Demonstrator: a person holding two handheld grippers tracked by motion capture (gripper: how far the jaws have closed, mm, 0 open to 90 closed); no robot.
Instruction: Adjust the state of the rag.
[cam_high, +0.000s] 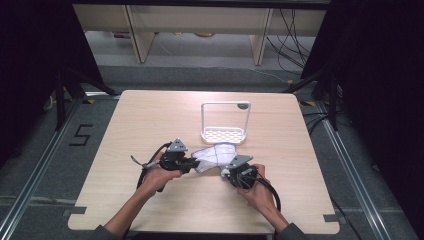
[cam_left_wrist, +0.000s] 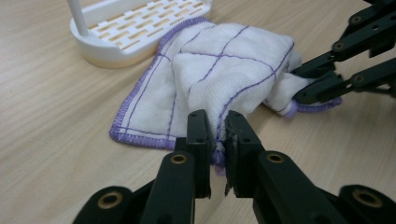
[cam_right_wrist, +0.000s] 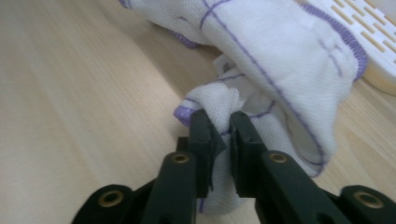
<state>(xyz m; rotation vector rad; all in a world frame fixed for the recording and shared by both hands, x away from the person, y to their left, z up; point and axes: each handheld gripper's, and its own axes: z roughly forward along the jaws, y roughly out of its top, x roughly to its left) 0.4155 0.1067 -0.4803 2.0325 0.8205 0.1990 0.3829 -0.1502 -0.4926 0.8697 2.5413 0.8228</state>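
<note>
Where both tools pinch, white purple-lined cloth, rumpled

Black two-jaw left claw and right claw, brass-coloured pivot screws on linkage arms. Grey three-cornered plate topping each, black cable trailing back. Dark grey sleeves at forearms.
</note>
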